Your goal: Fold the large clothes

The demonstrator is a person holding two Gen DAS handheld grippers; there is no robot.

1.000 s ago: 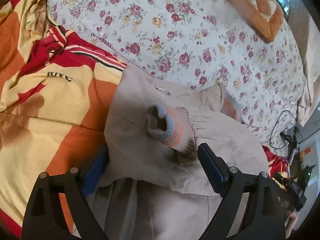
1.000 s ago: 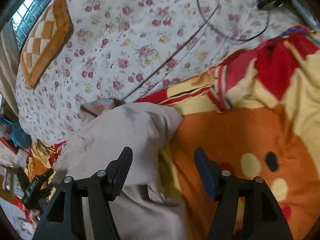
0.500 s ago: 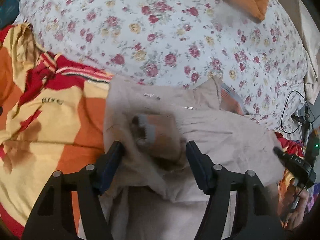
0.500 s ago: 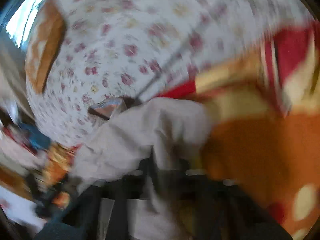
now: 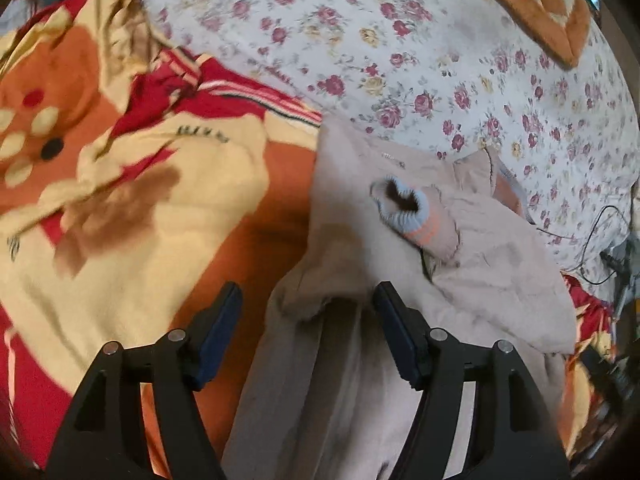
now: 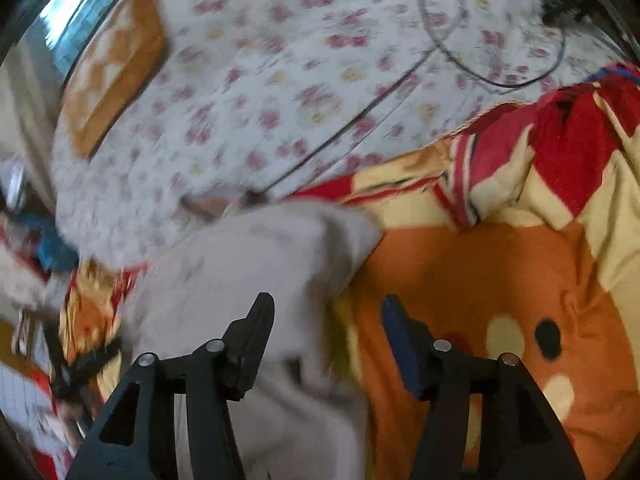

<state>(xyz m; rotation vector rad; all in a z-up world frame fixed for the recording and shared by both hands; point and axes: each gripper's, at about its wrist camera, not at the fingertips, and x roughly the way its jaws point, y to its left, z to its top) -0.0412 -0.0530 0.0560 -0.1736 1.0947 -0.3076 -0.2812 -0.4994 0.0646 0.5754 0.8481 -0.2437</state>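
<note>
Item: beige garment (image 5: 472, 264) on the orange blanket (image 5: 132, 208), mid-fold. My left gripper (image 5: 308, 320) and right gripper (image 6: 326, 340), jaws just reopened, stand part open around its edge, pinching nothing. Next, I judge: regrip and fold over.

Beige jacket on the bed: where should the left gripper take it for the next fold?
Probably the raised front fold of the jacket, which bulges between the open left gripper fingers. Come from above and the near side; elsewhere the cloth lies flat, and the ribbed cuff sits loose on top.
</note>
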